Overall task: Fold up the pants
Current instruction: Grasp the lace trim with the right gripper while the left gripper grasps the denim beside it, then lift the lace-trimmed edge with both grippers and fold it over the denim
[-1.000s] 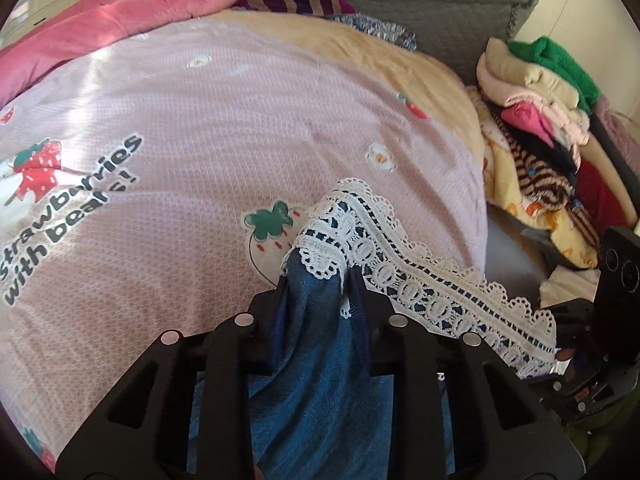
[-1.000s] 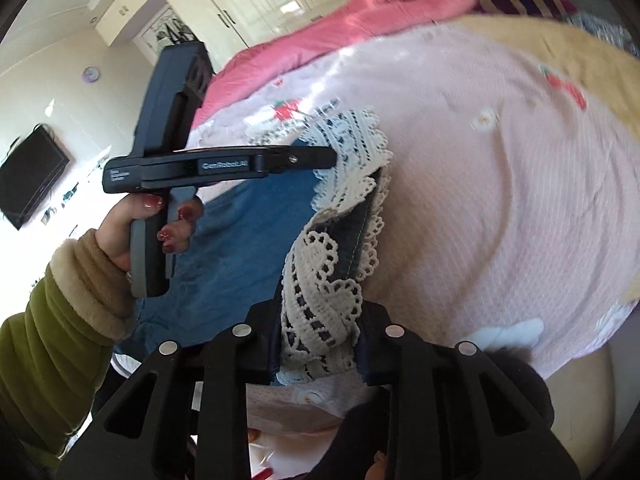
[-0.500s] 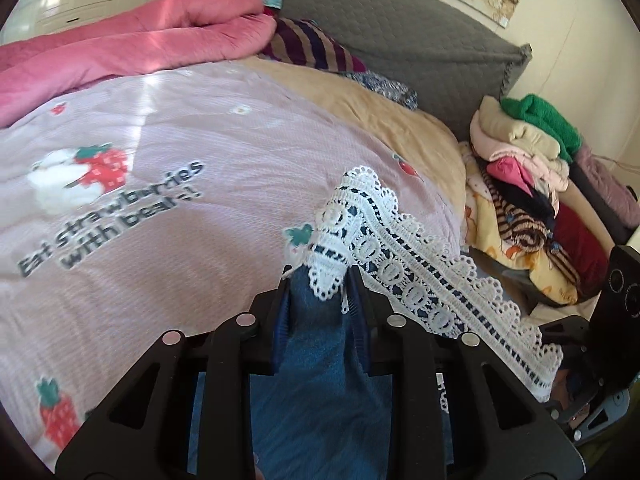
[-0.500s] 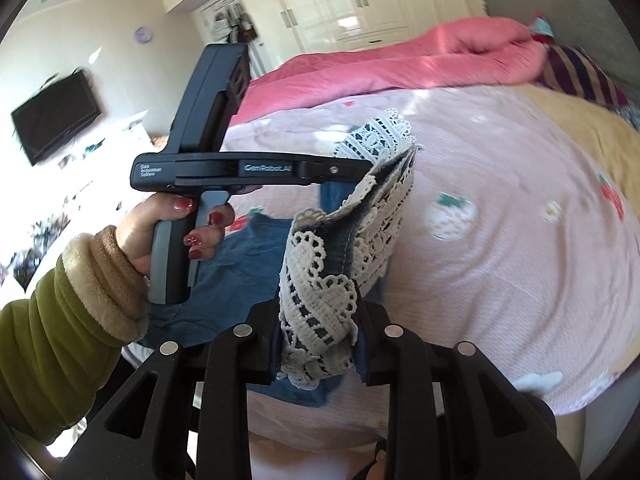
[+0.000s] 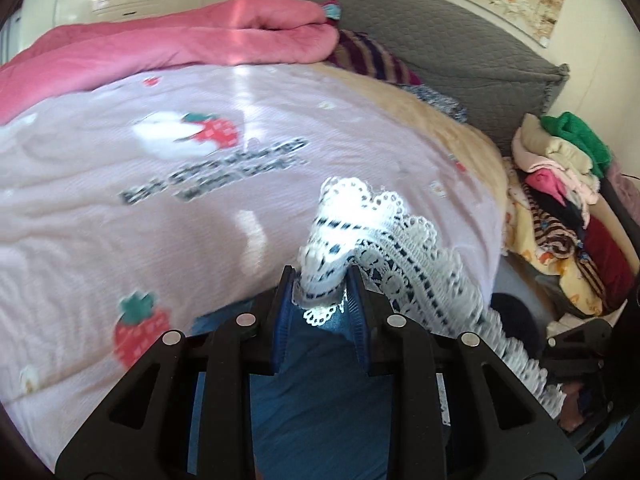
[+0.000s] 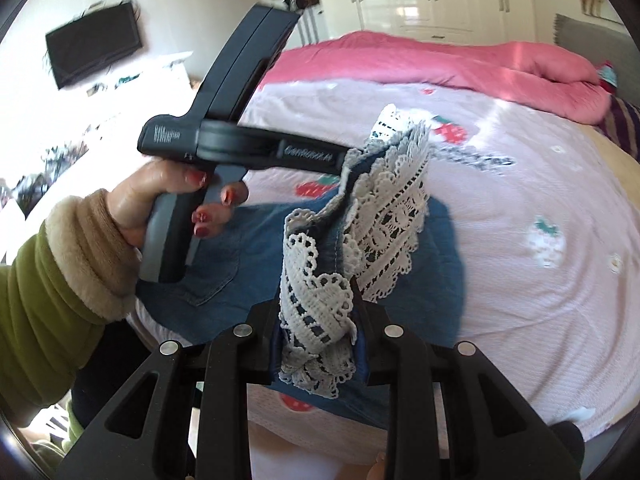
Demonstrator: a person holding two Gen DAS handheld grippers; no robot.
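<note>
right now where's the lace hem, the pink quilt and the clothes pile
lace hem (image 5: 404, 256), left wrist view, on the white lace band right of the jaws
pink quilt (image 5: 168, 48), left wrist view, on its folded top
clothes pile (image 5: 560, 184), left wrist view, mid stack beside the bed

Bedspread (image 5: 120, 216) lettering – blurred (unreadable); left gripper (image 6: 352, 158) arm: "GenRobot.AI".

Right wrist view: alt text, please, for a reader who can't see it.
The right tool is shut on the white lace hem of blue denim pants above a pink strawberry bedspread. At left, a hand holds the left tool, also gripping the lace.
</note>
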